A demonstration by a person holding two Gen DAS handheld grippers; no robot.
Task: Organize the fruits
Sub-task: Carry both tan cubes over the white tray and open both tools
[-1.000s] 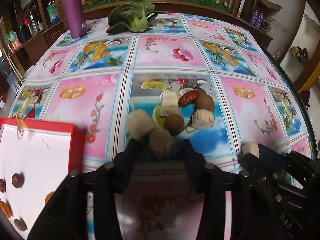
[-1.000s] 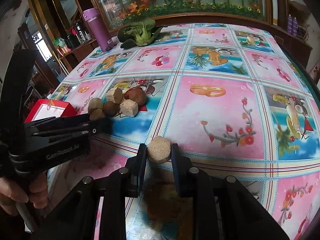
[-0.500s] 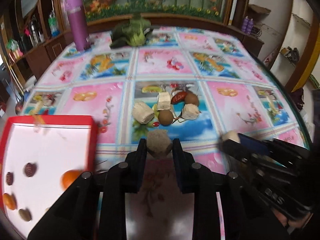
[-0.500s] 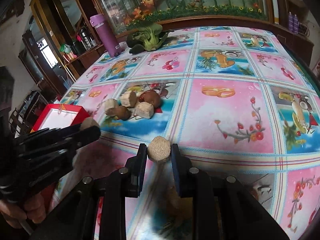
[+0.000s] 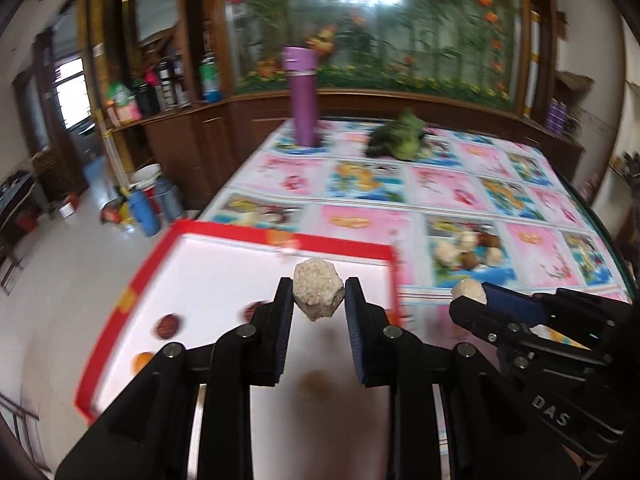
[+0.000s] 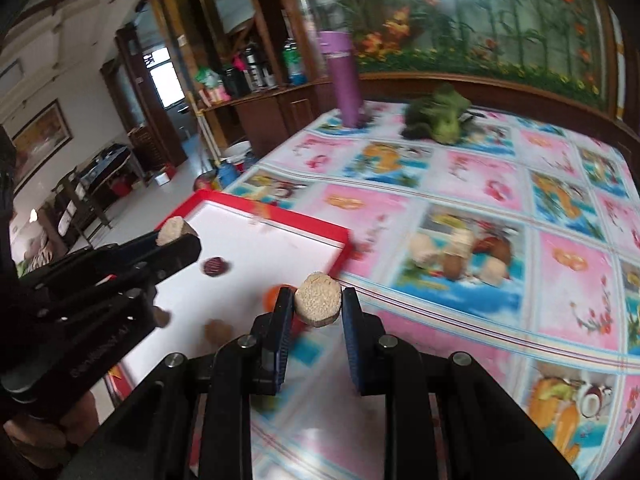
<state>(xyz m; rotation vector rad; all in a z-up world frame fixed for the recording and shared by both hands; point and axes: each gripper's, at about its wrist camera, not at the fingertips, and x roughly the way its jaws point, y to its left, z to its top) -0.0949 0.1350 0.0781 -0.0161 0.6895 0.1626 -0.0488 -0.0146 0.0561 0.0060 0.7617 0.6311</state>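
Left wrist view: the left gripper [image 5: 319, 304] pinches a pale, rough, faceted fruit chunk [image 5: 318, 295] above the red-rimmed white tray [image 5: 256, 236]. Right wrist view: the right gripper [image 6: 318, 307] jaws clamp a tan round slice [image 6: 319, 305] over the tray's corner; five fruits [image 6: 460, 254] cluster on the surface.

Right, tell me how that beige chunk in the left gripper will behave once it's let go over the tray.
The beige chunk looks faceted, so it probably settles instead of rolling far. Held by its sides between the left gripper pads, it seems stiff and light. The red tray rim should contain it.
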